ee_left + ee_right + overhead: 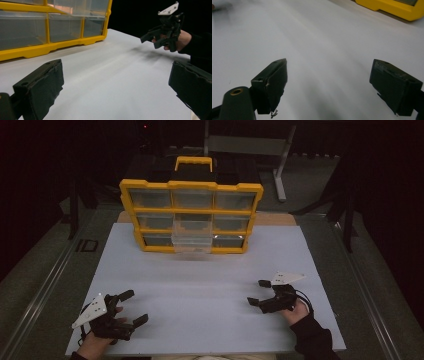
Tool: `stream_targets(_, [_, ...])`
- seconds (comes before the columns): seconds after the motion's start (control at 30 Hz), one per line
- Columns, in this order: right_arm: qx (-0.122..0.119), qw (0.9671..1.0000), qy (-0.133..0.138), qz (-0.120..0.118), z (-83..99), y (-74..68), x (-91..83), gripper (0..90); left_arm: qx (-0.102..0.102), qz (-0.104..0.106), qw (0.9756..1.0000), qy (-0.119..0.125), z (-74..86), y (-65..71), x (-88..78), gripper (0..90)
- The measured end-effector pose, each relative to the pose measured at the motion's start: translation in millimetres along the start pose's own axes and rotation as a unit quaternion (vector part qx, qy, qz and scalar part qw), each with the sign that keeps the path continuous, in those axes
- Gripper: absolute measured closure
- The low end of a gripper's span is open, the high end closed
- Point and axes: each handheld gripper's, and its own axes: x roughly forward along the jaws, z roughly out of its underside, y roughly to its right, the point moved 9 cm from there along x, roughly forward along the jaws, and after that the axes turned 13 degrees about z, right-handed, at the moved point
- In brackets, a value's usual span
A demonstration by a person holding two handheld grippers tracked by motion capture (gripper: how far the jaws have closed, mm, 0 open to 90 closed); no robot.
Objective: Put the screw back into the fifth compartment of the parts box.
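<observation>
While both hand-held grippers, left (134, 307) and right (259, 292), hover spread and empty over the tabletop (200, 285), the yellow drawer organizer (191, 215) stands well apart at the far edge. Its bottom-middle clear drawer (191, 243) juts out; a careless pull could likely slide it free.

Overhead view; gripper views near table (200, 285)

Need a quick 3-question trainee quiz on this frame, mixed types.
1. True or false: the left gripper is shut on a drawer.
2. Which drawer of the yellow organizer is pulled out? A) top left B) bottom middle C) middle right
3. Fill in: both grippers hover over the white ____.

Key:
1. False; its jaws are open and empty, like those of the right gripper.
2. B, the clear drawer.
3. Board.
</observation>
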Motion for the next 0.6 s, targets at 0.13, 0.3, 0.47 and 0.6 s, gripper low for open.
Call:
stream_targets(0.13, [0.006, 1.0000, 0.004, 0.001, 7.9, -1.8, -8.3, 14.6, 0.002, 0.000, 1.0000, -0.001, -0.1, 0.5, -0.2, 0.5])
stream_targets(0.3, [0.012, 0.9998, 0.004, 0.012, 20.0, -2.9, -16.9, 14.6, -0.001, -0.002, 1.0000, -0.001, 0.4, -1.0, -0.1, 0.5])
stream_targets(0.47, [0.020, 0.9994, 0.012, 0.025, 24.2, -0.5, -24.4, 14.6, 0.001, -0.001, 1.0000, -0.001, 0.2, -0.2, 0.0, 0.5])
stream_targets(0.6, [0.034, 0.9984, 0.016, 0.043, 33.7, 6.5, -33.2, 14.6, 0.000, -0.001, 1.0000, 0.001, -0.2, -0.2, -0.3, 0.5])
